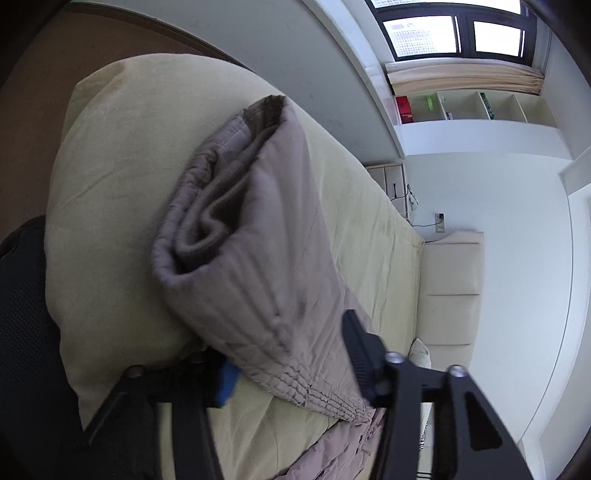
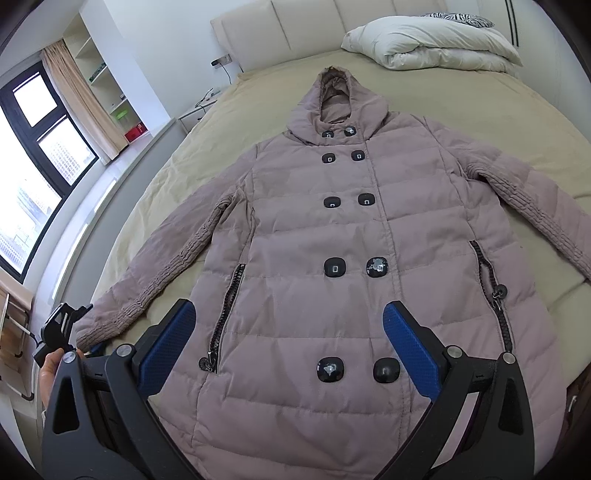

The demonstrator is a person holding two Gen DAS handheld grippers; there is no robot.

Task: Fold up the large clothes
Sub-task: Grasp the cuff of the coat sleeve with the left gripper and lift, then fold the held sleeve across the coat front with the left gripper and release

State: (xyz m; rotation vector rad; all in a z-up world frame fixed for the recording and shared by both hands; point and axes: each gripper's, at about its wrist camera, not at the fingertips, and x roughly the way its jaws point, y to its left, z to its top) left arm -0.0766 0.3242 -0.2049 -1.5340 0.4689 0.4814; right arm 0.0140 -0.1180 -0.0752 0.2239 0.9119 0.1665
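A mauve hooded puffer coat [image 2: 332, 236] with black buttons lies face up, spread flat on the bed [image 2: 207, 147], hood toward the headboard. My right gripper [image 2: 288, 332] is open and empty, hovering over the coat's lower front. My left gripper [image 1: 291, 354] is at the coat's left sleeve cuff [image 1: 251, 236]; the cuff sits between its fingers and looks gripped and lifted. The left gripper also shows in the right wrist view [image 2: 62, 328] at the sleeve's end.
A folded white duvet [image 2: 428, 44] and a zebra-print pillow [image 2: 465, 18] lie by the cream headboard [image 2: 303, 22]. A window [image 2: 33, 147], curtain and white shelves [image 2: 107, 85] stand to the left of the bed.
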